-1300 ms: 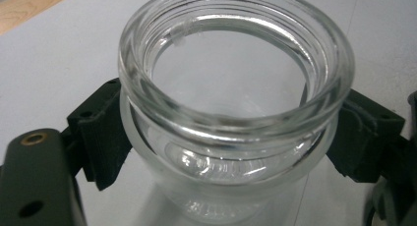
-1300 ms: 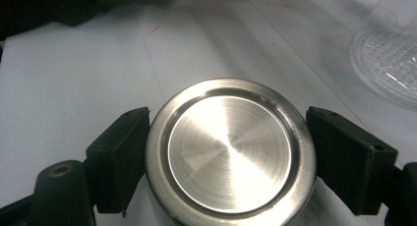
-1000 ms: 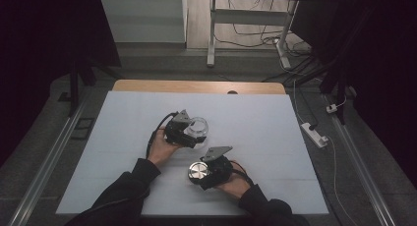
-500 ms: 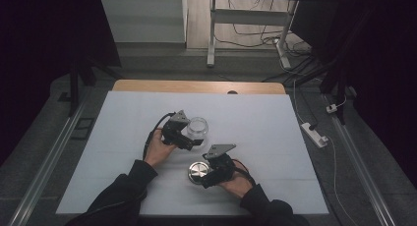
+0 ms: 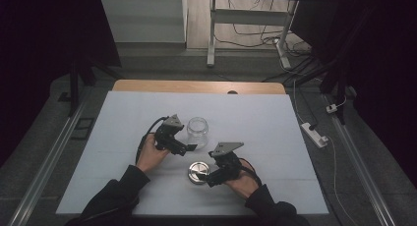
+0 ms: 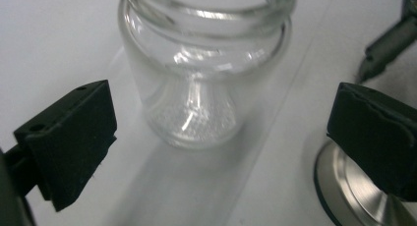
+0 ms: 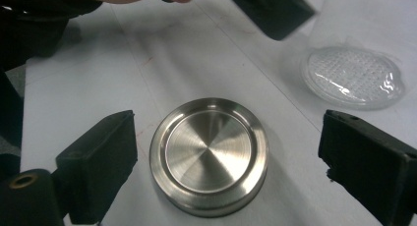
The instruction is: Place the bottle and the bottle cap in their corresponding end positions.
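Left claw (image 6: 216, 137): jaws just opened wide, nothing gripped; glass jar (image 6: 204, 69) stands upright on the desk (image 5: 275, 118) just ahead, free of both pads. Right claw (image 7: 231, 172): jaws just opening, straddling the steel lid (image 7: 209, 155), apparently not pressing it. Risk: a careless withdrawal clips the jar and tips it.

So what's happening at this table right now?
A person at a white table works with a hand-held gripper in each hand. The left hand-held gripper points at an open glass jar; its jaws have just been opening and stand wide, clear of the glass. The right hand-held gripper sits at a round metal lid lying flat beside the jar; its jaws have also been opening and flank the lid without pressing it. The lid is off the jar.
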Demonstrator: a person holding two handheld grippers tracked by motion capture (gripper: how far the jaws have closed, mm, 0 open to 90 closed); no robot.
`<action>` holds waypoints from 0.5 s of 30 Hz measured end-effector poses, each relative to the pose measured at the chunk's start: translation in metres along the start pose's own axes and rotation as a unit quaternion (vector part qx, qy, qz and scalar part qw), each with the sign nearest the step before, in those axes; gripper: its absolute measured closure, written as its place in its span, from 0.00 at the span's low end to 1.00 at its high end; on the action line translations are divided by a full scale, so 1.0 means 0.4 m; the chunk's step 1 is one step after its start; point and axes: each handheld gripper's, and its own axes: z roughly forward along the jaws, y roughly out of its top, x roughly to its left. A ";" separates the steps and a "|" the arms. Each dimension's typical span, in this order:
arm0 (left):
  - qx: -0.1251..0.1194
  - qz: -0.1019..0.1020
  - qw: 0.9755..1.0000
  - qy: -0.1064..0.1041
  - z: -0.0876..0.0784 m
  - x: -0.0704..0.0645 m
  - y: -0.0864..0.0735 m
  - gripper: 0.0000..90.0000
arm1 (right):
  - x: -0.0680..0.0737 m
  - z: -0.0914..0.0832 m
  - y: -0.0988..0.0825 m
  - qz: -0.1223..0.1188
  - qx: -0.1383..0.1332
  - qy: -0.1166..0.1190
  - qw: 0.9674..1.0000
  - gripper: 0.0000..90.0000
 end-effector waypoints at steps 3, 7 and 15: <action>0.002 -0.004 1.000 -0.004 -0.020 -0.009 -0.017 0.00 | -0.003 -0.012 -0.002 0.010 0.001 0.004 1.000 0.05; -0.001 -0.013 1.000 -0.011 -0.051 -0.030 -0.051 0.00 | -0.003 -0.029 -0.008 0.015 0.004 -0.004 1.000 0.01; -0.001 -0.028 0.999 -0.015 -0.130 -0.072 -0.118 0.00 | -0.008 -0.093 -0.039 0.030 -0.005 -0.032 0.999 0.00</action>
